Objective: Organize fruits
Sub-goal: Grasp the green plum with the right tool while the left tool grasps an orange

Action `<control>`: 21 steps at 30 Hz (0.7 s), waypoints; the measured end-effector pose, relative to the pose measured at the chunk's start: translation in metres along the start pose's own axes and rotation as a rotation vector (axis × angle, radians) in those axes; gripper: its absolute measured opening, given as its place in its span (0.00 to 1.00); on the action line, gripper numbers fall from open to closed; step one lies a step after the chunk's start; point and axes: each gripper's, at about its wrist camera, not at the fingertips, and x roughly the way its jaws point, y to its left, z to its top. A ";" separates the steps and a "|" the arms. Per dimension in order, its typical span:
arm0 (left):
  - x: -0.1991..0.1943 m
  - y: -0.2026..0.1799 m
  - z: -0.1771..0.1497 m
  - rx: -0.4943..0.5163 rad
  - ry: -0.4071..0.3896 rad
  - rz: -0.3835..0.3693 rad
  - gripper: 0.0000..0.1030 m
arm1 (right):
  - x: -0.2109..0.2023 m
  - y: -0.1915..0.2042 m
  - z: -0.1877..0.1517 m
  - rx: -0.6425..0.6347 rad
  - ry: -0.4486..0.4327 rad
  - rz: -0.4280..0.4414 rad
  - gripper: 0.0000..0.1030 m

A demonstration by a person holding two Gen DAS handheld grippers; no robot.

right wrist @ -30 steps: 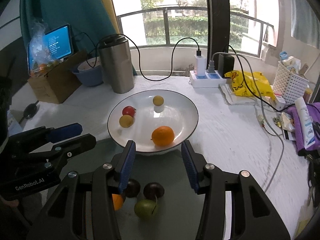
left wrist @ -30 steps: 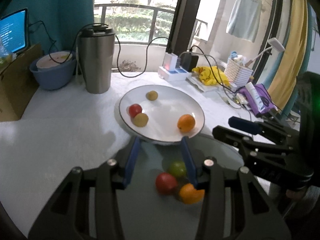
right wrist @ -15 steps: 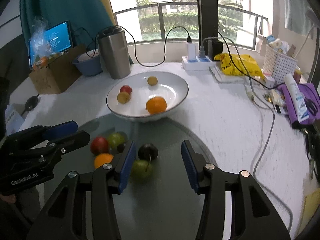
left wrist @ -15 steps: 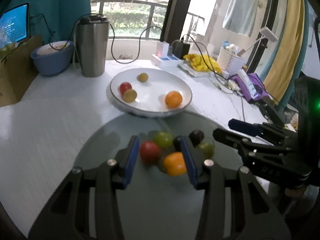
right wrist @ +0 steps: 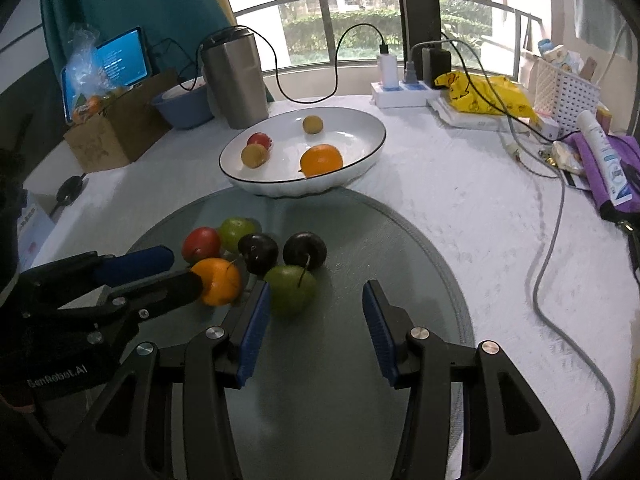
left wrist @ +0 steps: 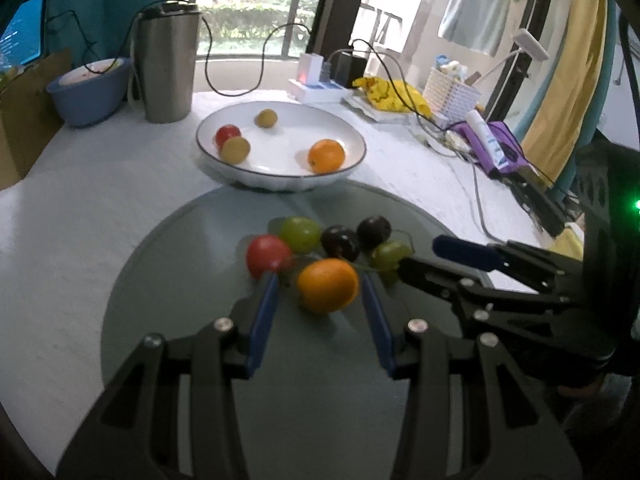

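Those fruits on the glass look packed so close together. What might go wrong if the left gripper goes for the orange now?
1. The orange sits against the red fruit and a dark plum; the open left gripper may nudge them, and round fruit on the smooth glass disc could roll away.
2. The right gripper, also open, sits close beside it by the green fruit; the two grippers might collide.

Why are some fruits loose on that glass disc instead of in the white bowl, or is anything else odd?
Nothing is spilled or damaged. Six fruits, including an orange and a green apple, sit clustered on the glass disc, while four lie in the white bowl. They look simply unsorted. Both hand-held grippers are open.
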 end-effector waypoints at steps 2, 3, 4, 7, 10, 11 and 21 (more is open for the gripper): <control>0.004 -0.002 0.000 0.004 0.013 -0.005 0.44 | 0.002 0.001 0.000 -0.002 0.004 0.009 0.49; 0.005 -0.003 0.000 0.003 0.018 -0.008 0.44 | 0.004 0.000 0.001 0.000 0.006 0.015 0.49; 0.007 -0.003 0.000 0.002 0.022 -0.008 0.44 | 0.005 0.000 0.001 0.002 0.007 0.020 0.49; 0.010 -0.001 0.001 -0.006 0.031 -0.005 0.44 | 0.008 0.000 0.004 0.002 0.009 0.035 0.48; 0.014 0.001 0.001 -0.011 0.042 -0.003 0.44 | 0.010 -0.003 0.006 0.011 0.013 0.059 0.48; 0.015 0.002 0.001 -0.015 0.048 -0.006 0.44 | 0.011 -0.004 0.006 0.015 0.016 0.070 0.48; 0.022 0.003 0.002 -0.028 0.070 -0.018 0.44 | 0.024 -0.002 0.008 0.010 0.057 0.142 0.34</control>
